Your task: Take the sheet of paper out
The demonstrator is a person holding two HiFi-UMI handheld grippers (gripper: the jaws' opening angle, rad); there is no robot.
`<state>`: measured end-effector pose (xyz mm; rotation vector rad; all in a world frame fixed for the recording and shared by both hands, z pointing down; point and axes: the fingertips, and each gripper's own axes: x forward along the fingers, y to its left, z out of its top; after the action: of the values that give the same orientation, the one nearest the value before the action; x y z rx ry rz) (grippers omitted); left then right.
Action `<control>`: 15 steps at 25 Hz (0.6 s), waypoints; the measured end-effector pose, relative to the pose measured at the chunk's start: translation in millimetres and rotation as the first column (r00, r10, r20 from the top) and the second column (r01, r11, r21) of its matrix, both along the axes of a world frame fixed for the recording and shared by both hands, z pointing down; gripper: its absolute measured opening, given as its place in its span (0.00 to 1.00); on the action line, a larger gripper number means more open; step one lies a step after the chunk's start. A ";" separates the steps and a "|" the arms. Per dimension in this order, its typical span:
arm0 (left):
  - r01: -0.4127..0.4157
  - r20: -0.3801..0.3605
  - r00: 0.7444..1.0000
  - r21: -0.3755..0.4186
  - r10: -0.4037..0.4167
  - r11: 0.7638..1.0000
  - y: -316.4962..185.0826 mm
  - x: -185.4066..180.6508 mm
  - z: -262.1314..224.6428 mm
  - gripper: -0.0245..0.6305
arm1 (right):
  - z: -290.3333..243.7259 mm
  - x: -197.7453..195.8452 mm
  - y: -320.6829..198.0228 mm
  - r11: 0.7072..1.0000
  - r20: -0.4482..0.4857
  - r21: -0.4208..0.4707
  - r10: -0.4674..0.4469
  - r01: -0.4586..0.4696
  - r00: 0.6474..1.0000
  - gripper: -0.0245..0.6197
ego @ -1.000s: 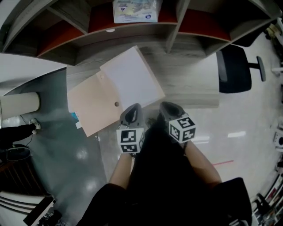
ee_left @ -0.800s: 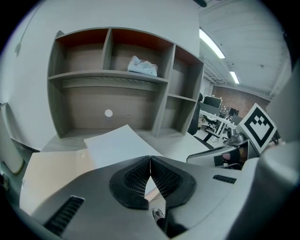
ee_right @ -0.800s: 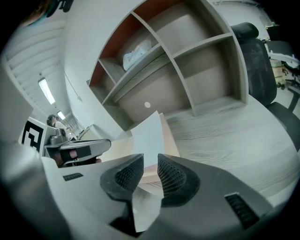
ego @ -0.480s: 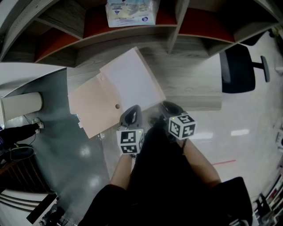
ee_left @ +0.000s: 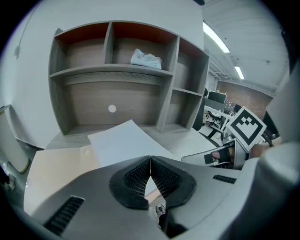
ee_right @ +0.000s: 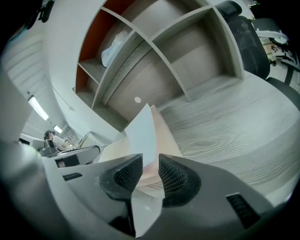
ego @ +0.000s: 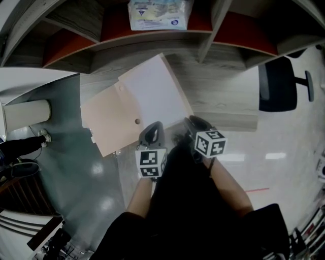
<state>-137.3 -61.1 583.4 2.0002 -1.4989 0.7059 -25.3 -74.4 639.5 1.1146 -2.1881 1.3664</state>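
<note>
Right tongs point(ee_right: 150, 163): parted, straddling the near edge of the sheet of paper point(ee_right: 143, 131); a gap showing at each pad, so not clamped yet.
Left tongs point(ee_left: 150, 164): pressed together, pads meeting; a thin pale line in the seam, sheet or folder edge impossible to tell.
Placement of both: side by side at the near corner of the papers, close to the tabletop's point(ego: 223, 96) front edge, markers facing up in the head view.
Sheet of paper: white, lying aslant over the beige folder point(ego: 108, 122), far corner pointing at the shelves, near corner lifted into the right tongs; probably raised to offer a free edge for gripping.
Folder: flat on the tabletop, left part hanging past the edge, two round button fasteners showing.
Likely roles: left side as the anchor, right side as the puller.
Step in hand: closing on the sheet, pull not begun.
Risk: thin paper slipping or creasing under a skewed pinch.
Beyond: shelf unit point(ee_left: 112, 70) at the back, a plastic packet point(ego: 157, 12) on its upper shelf, an office chair point(ego: 277, 84) to the right.
</note>
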 end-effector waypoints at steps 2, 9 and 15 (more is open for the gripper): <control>0.004 0.000 1.000 -0.001 -0.004 1.000 -0.2 -0.2 0.2 0.10 | 2.8 -1.9 -1.0 1.000 0.005 -0.012 0.000 0.000 1.000 0.20; 0.028 0.009 1.000 0.001 -0.028 1.000 -2.2 -8.2 -0.9 0.10 | 11.2 -7.8 -3.6 0.999 0.018 -0.053 -0.004 0.005 1.000 0.20; 0.048 0.018 0.999 -0.011 -0.048 0.999 1.8 -15.4 2.3 0.10 | 15.5 -11.4 -5.1 0.997 0.023 -0.071 -0.005 0.007 1.000 0.20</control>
<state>-152.6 -59.4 585.7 1.9475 -1.5450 0.7126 -36.6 -79.5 655.0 1.0712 -2.1392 1.4487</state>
